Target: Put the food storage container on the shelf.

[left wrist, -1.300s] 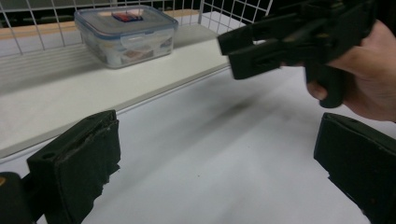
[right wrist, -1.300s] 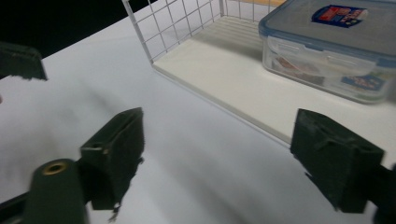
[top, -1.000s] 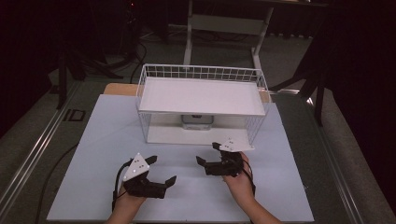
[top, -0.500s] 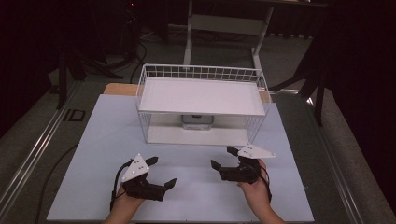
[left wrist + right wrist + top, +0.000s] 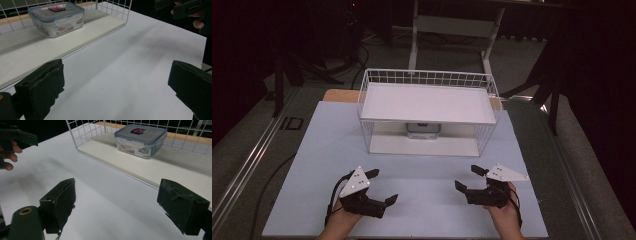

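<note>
The white wire basket rack (image 5: 428, 117) with its flat white top shelf serves as the landmark. In the high view that shelf hides most of the clear plastic lidded food container (image 5: 424, 130), which shows as a small box on the rack's lower board, at the middle and toward the back. The left gripper view shows the container (image 5: 56, 18) whole: a see-through box with a blue-rimmed snap lid and a small printed label on top, standing upright on the lower board inside the wire walls. The right gripper view shows it (image 5: 140, 140) from the other side, with clips on its sides and printed stickers on its wall.

The left hand-held gripper (image 5: 383, 188) hovers in front of the rack toward its left end, released, its black jaws spread wide with nothing between them. The right hand-held gripper (image 5: 469, 178) hovers in front of the rack toward its right end, also released and empty. Both stand well apart from the container.

The pale white surface (image 5: 422, 175) carries the rack near its far edge; a strip of wood shows behind the rack. Beyond it the room is dark, with metal stand legs and cables on a grey floor.

In front of the rack the surface lies bare between the two grippers, and the rack's front side is open toward them.
</note>
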A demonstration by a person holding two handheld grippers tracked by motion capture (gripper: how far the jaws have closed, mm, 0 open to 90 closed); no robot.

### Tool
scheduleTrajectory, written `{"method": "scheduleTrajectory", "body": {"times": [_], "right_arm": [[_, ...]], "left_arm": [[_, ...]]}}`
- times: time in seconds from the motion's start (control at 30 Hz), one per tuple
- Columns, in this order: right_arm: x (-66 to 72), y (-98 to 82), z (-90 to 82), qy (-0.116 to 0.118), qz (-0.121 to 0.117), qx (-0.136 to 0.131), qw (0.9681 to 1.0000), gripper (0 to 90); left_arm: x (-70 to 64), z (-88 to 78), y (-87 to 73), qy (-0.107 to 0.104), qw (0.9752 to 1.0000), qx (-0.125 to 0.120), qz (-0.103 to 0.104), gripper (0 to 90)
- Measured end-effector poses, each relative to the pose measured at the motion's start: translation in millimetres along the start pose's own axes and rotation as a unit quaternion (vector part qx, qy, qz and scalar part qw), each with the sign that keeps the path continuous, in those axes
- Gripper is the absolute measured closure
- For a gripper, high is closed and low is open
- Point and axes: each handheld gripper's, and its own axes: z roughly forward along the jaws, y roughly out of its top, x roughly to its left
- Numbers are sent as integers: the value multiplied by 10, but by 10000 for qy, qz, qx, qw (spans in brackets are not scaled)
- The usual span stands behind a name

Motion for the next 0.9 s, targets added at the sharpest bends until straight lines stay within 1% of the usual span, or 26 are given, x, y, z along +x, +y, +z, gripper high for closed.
{"method": "scheduleTrajectory", "body": {"times": [0.07, 0.13, 0.17, 0.2, 0.27, 0.3, 0.4, 0.43, 0.5, 0.57, 0.6, 0.63, 0.7, 0.77, 0.8, 0.83, 0.9], "right_arm": [[-11, -32, -41, 4, -13, 29, 10000, 156], [-16, -67, -77, -25, -78, 86, 9999, 156], [-16, -67, -77, -25, -78, 86, 9999, 156], [-24, -85, -94, 7, -81, 105, 9999, 155], [-59, -145, -130, 59, -92, 125, 9999, 155], [-69, -160, -136, 21, -127, 162, 9998, 155], [-90, -188, -155, 34, -143, 127, 9998, 155], [-105, -202, -165, -6, -143, 129, 9998, 155], [-125, -223, -177, 1, -56, 98, 9999, 155], [-133, -232, -173, -3, -75, 123, 9999, 155], [-139, -241, -170, 5, -56, 151, 9999, 155], [-150, -255, -159, 37, -16, 153, 9999, 155], [-161, -262, -148, -19, -74, 159, 9998, 155], [-170, -266, -144, -14, -59, 150, 9999, 155], [-176, -270, -143, -33, -53, 149, 9999, 155], [-182, -286, -141, -32, -31, 122, 9999, 155], [-182, -299, -133, -26, -37, 153, 9999, 155]], "left_arm": [[18, -43, -13, -2, 10000, 13, -1, 16], [31, -87, -31, -5, 10000, 12, 6, 16], [31, -87, -31, -5, 10000, 12, 6, 16], [48, -136, -51, 1, 10000, 46, 0, 16], [65, -178, -72, 28, 10000, 48, 8, 16], [74, -200, -84, 46, 10000, 23, 10, 16], [92, -249, -113, 38, 10000, -16, -34, 16], [100, -266, -131, 74, 10000, -18, -33, 16], [118, -280, -158, 60, 10000, -15, -67, 16], [125, -282, -171, 68, 9999, -11, -86, 16], [139, -283, -201, 85, 9999, -61, -115, 16], [148, -282, -215, 88, 9999, -52, -122, 16], [161, -280, -239, 65, 9998, -83, -143, 16], [165, -279, -244, 68, 9999, -56, -125, 16], [164, -277, -252, 74, 9999, -68, -61, 16], [164, -276, -254, 82, 9999, -76, -60, 16], [169, -276, -257, 48, 9998, -127, -111, 16]]}}
